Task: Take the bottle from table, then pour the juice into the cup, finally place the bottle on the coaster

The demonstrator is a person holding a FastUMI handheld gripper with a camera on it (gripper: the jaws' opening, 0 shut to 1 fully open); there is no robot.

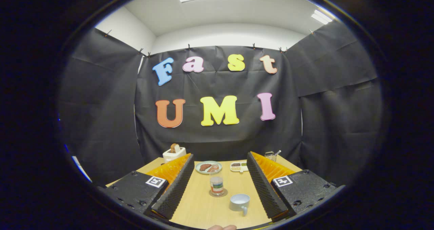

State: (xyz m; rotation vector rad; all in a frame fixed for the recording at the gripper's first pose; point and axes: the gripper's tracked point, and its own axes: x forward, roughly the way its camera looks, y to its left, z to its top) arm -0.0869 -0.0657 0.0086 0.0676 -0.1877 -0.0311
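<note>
Nearest of all, a sliver of fingertips (pixel 222 227) at the near edge of the table (pixel 200 209), just this side of the cup. Next, the gripper (pixel 218 186) itself, spread wide, gripping nothing, its two fingers flanking a bare stretch of wooden tabletop. Between those fingers, toward the right-hand one, a pale cup (pixel 240 202), mouth up, handle pointing back toward the camera. Just beyond the cup and slightly left of it, the bottle (pixel 216 185), standing upright, long axis vertical, short and clear-walled with a coloured band round its middle and a lid on top. Underneath the bottle, a round coaster (pixel 218 193), its rim showing all the way around the base. Bottle well clear of both fingers, touched by neither, roughly midway across the gap. Farther beyond the bottle, a round plate (pixel 208 167) with brown food on it; right of the plate, a small rectangular tray (pixel 239 166) with divided contents. Far left of the bottle, a white toaster (pixel 174 153) with bread poking up; far right, a glass (pixel 270 155) with something slender leaning in it.
</note>
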